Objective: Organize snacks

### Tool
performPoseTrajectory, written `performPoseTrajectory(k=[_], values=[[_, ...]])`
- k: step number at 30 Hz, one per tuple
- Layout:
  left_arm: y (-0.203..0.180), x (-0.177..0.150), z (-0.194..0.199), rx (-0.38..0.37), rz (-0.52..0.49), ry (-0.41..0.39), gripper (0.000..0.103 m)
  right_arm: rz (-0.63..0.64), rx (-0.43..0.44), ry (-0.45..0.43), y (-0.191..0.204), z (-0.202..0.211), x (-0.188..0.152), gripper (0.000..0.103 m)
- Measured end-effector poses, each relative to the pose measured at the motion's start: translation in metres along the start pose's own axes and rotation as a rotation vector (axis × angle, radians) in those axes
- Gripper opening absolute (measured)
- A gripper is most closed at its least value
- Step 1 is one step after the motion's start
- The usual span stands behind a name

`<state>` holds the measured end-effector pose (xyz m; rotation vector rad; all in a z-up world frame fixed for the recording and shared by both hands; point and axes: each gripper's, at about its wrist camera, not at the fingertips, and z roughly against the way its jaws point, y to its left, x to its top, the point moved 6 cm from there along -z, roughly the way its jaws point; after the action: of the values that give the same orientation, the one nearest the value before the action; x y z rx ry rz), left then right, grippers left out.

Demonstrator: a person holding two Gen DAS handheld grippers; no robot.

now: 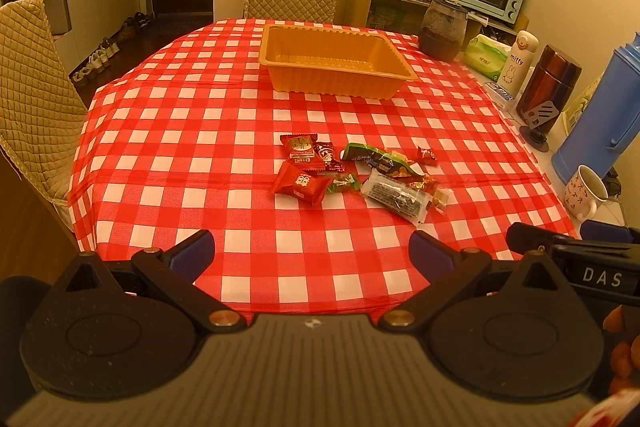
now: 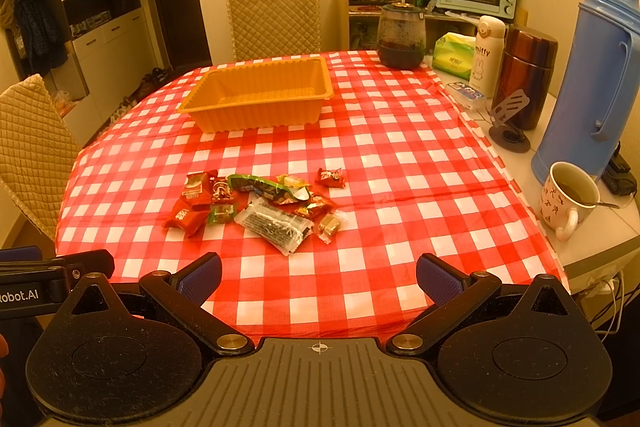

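Both tongs hang level over the near edge of the table (image 1: 200,163), left tongs (image 1: 312,251) and right tongs (image 2: 319,273) spread wide, gripping nothing. Snack pile (image 2: 260,205) sits mid-table, orange tray (image 2: 260,95) behind it. White bottle (image 2: 486,55) reads "miffy".

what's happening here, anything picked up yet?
Nothing yet. The left gripper and right gripper both hover open and empty over the near edge of the checkered tablecloth. A pile of wrapped snacks lies loose mid-table. The orange tray beyond it looks empty, so sorting hasn't started.
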<state>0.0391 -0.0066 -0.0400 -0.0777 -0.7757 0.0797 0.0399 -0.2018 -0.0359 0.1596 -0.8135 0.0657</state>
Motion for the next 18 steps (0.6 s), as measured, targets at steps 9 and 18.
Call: performPoseTrajectory(k=[9, 18], values=[[-0.0019, -0.0001, 0.0005, -0.003, 0.001, 0.0, 0.102, 0.0, 0.0, 0.0, -0.0001, -0.0008, -0.0004, 0.102], [-0.0013, -0.0002, 0.0004, -0.002, 0.003, 0.0, 0.102, -0.001, 0.001, 0.0, -0.0004, -0.0012, -0.0009, 0.102]])
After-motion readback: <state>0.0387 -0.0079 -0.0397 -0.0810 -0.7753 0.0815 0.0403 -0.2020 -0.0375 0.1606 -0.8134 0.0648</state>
